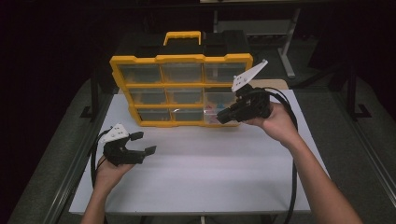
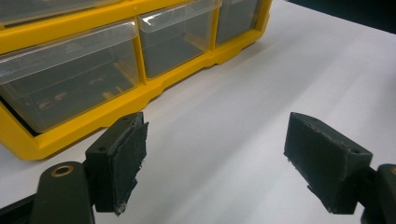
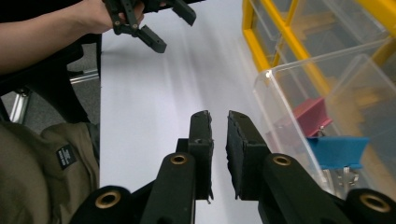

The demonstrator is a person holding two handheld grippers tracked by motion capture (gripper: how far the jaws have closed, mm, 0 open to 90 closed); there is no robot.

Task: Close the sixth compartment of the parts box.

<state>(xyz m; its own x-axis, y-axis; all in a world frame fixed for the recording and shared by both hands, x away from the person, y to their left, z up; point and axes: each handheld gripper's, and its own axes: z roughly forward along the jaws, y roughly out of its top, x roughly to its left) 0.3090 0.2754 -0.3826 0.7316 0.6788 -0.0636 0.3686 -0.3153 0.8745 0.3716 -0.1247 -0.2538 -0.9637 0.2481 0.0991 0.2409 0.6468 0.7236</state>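
Note:
A yellow organizer case point(image 1: 181, 59) with several clear drawers stands upright at the back of the white table point(image 1: 210, 168). Its bottom right drawer point(image 1: 214, 111) is pulled out a little. In the right gripper view this clear drawer point(image 3: 289, 88) holds a red clip point(image 3: 310, 116) and a blue clip point(image 3: 338, 151). My right gripper point(image 1: 223, 116) hovers at that drawer's front, beside its corner, its jaws point(image 3: 218, 119) almost together with nothing between them. My left gripper point(image 1: 142, 143) rests low at the table's left, open and empty point(image 2: 215, 140), in front of the case's lower drawers point(image 2: 70, 84).
The case has a yellow carry handle point(image 1: 182, 35) on top. Dark floor and a metal stand leg point(image 1: 287, 51) lie beyond the table. White tabletop stretches between the two grippers. The person's left hand and open gripper point(image 3: 172, 29) show far off in the right gripper view.

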